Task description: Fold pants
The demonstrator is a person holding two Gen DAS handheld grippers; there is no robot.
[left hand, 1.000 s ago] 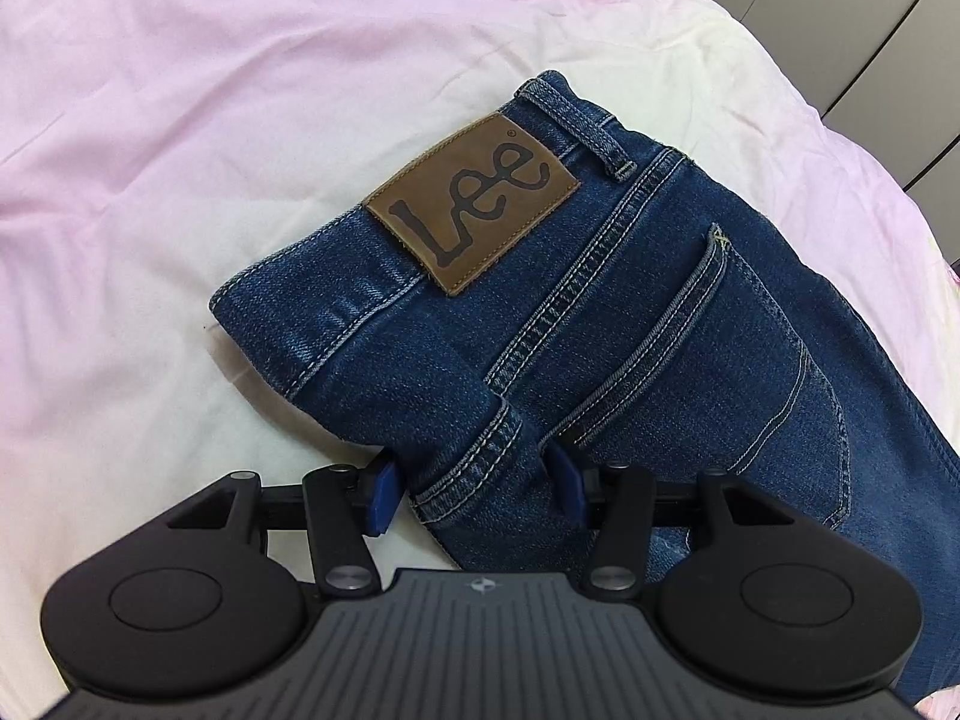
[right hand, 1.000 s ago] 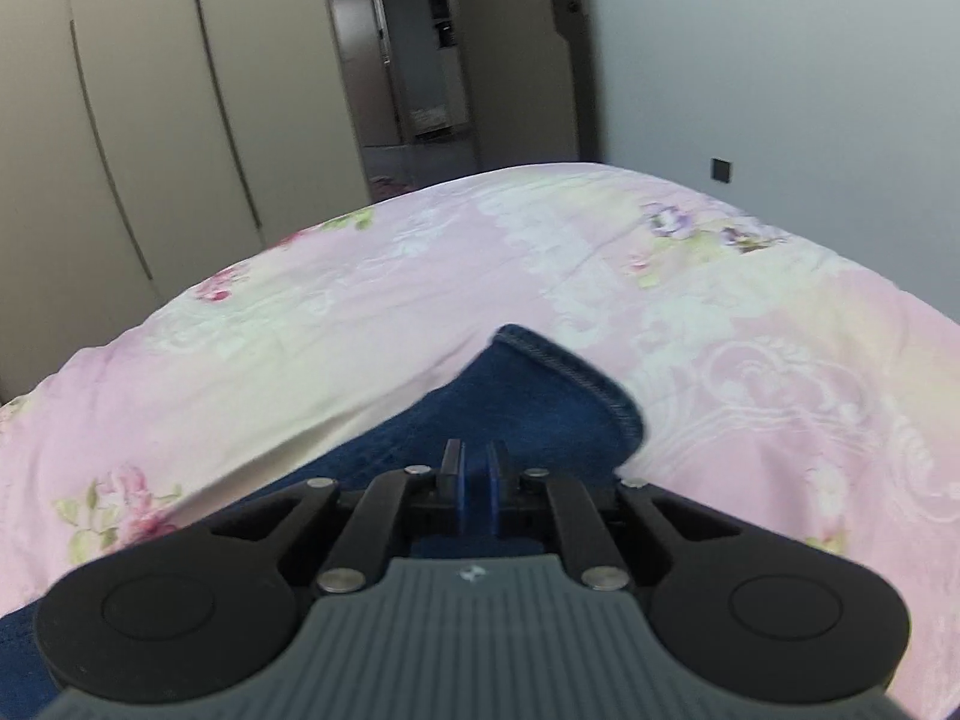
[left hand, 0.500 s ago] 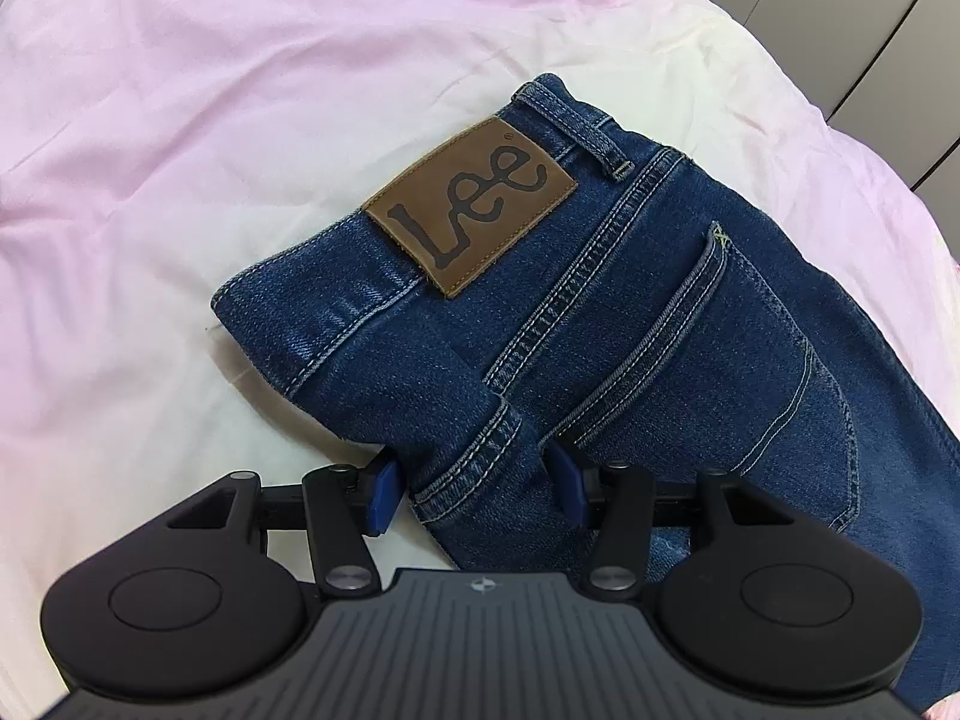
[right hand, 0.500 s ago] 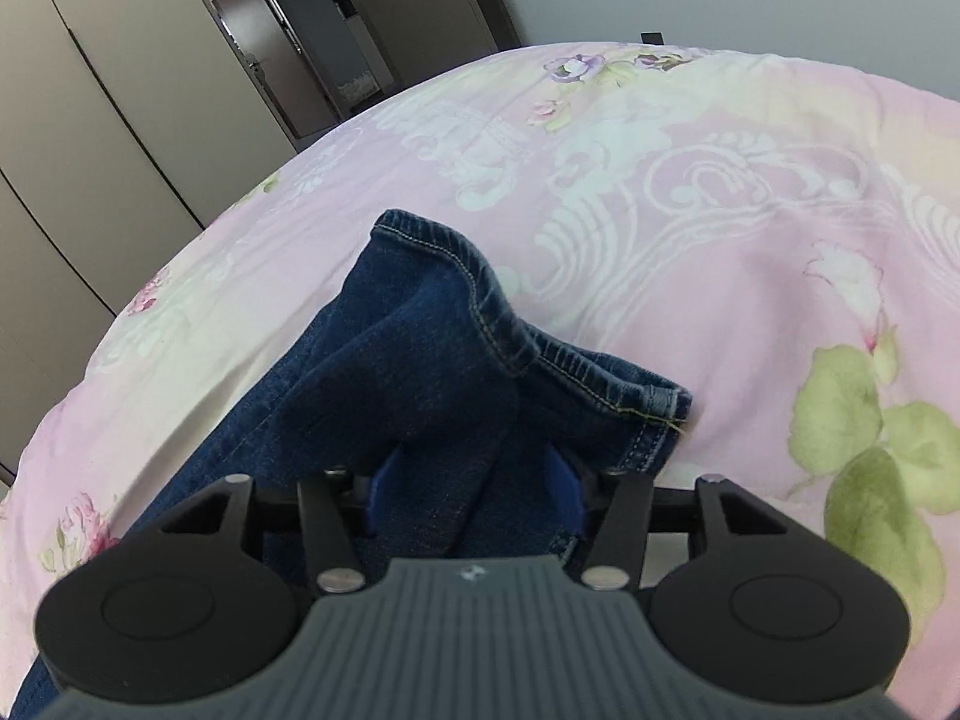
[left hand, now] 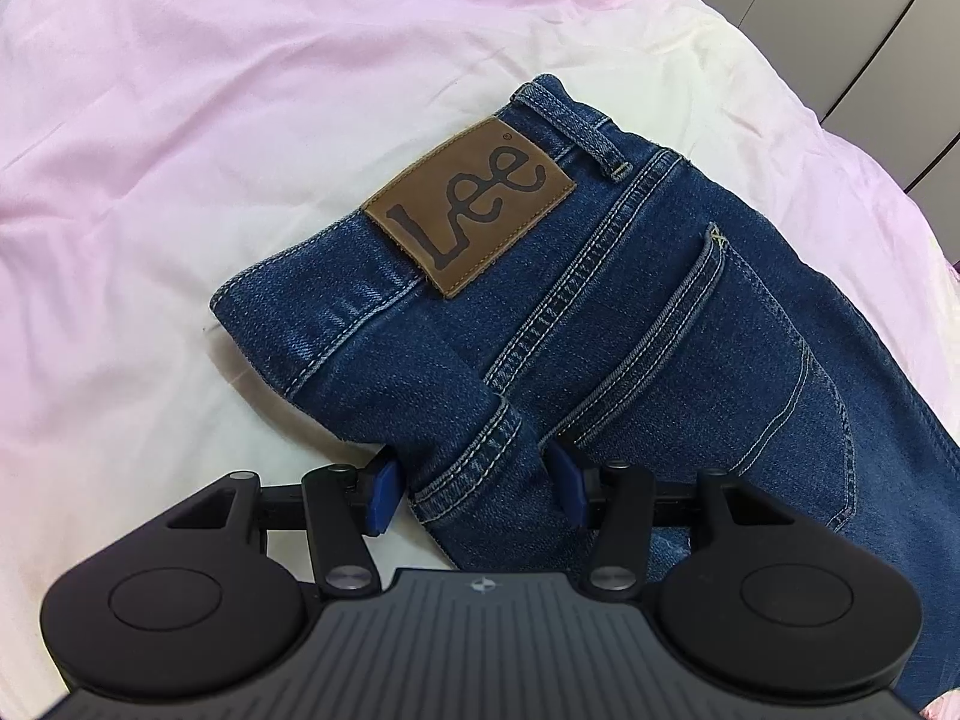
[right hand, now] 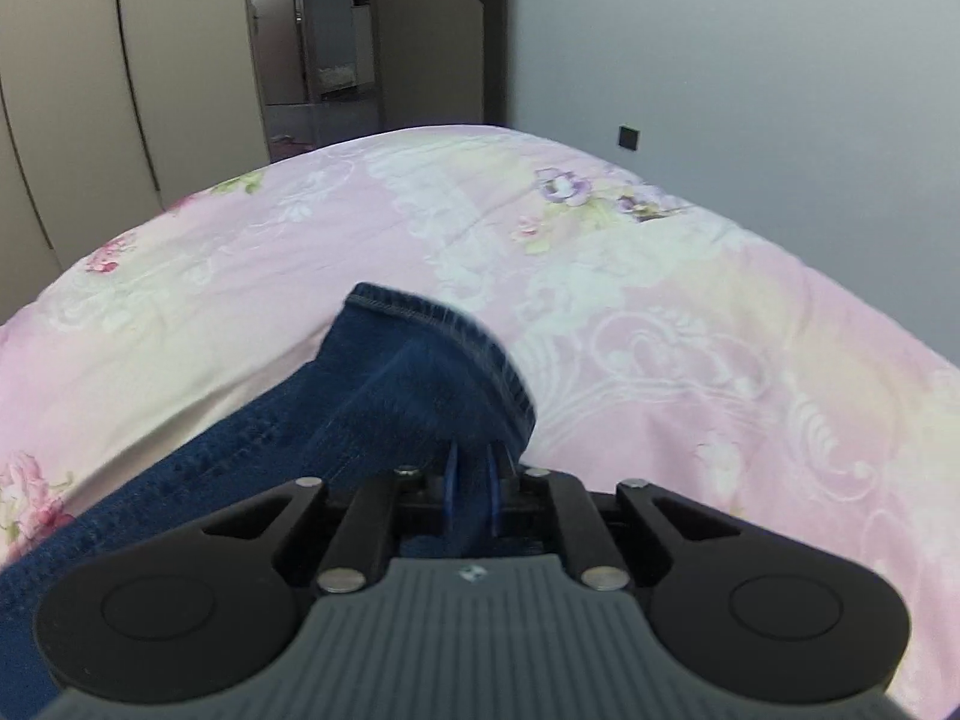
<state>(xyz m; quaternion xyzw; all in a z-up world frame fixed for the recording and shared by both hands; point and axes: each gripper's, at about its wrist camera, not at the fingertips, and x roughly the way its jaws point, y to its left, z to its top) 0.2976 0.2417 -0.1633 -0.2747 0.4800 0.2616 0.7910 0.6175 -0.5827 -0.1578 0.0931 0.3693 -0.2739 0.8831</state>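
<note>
Dark blue denim pants [left hand: 630, 324] lie on a pink bedspread, back side up, folded lengthwise at the seat. A brown leather patch [left hand: 471, 213] marked "Lee" sits on the waistband beside a belt loop. One rear pocket with pale stitching faces up. In the right wrist view, the stitched leg hem [right hand: 444, 330] is raised off the bedding, slightly blurred.

A bed [right hand: 690, 324] with a pink floral cover fills the foreground. Beige wardrobe doors [right hand: 78, 90] line the left side, a plain pale wall [right hand: 750, 42] with a small dark socket [right hand: 629, 137] the right. Between them an open doorway [right hand: 336, 30] shows a dim room
</note>
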